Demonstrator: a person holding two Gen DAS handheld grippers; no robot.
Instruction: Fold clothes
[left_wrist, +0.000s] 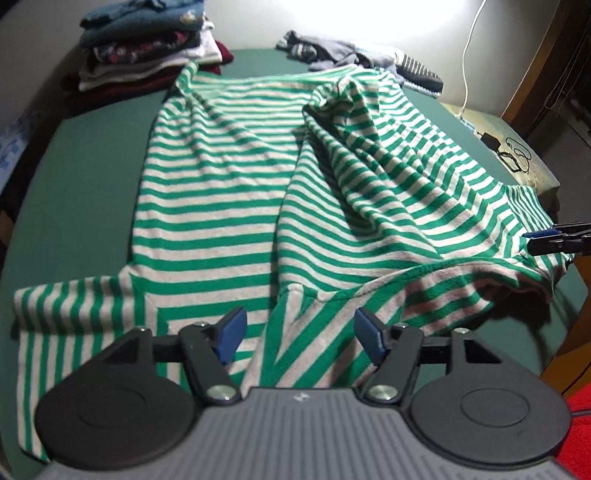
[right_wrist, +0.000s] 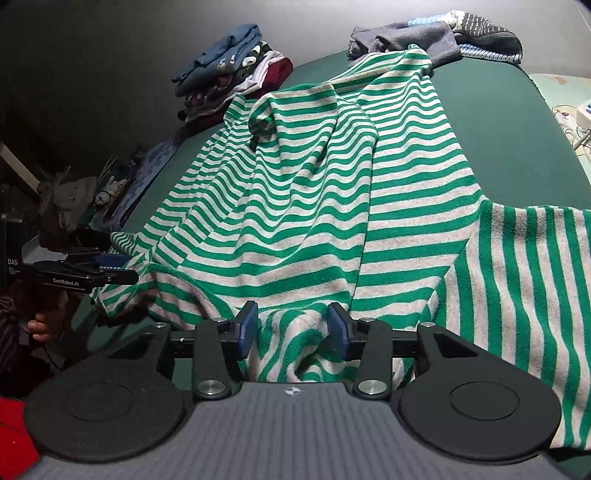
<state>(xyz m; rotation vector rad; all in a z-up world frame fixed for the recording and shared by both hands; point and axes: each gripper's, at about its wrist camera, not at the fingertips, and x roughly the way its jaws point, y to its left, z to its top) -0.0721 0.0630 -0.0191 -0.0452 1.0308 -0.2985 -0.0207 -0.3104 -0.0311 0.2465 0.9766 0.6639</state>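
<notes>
Condition: A green-and-white striped T-shirt lies spread on the green table cover, reaching from directly under both tongs to the far edge. One side panel is turned over the body and lies wrinkled, not flat. One short sleeve lies flat, outboard of the tongs.

Left tongs: wide apart, low over the near edge of the shirt, with a raised crease of cloth running between the fingers. No cloth is gripped.

Right tongs: about half closed, with a bunch of the near edge filling the gap and meeting both pads. A firm pinch cannot be confirmed.

Beyond the tongs, to the left, stands a stack of folded clothes. To the right lies a loose heap of clothes.

Procedure (judged): a lengthwise fold is in hand.
1. Grip only the layers meant to travel. Check that the lower layer is free.
2. Keep both tongs level so the fold line runs straight along the stripes' ends.
3. Draw the panel taut before lowering, so that the wrinkles clear.
4. Release only when the cloth lies flat.
</notes>
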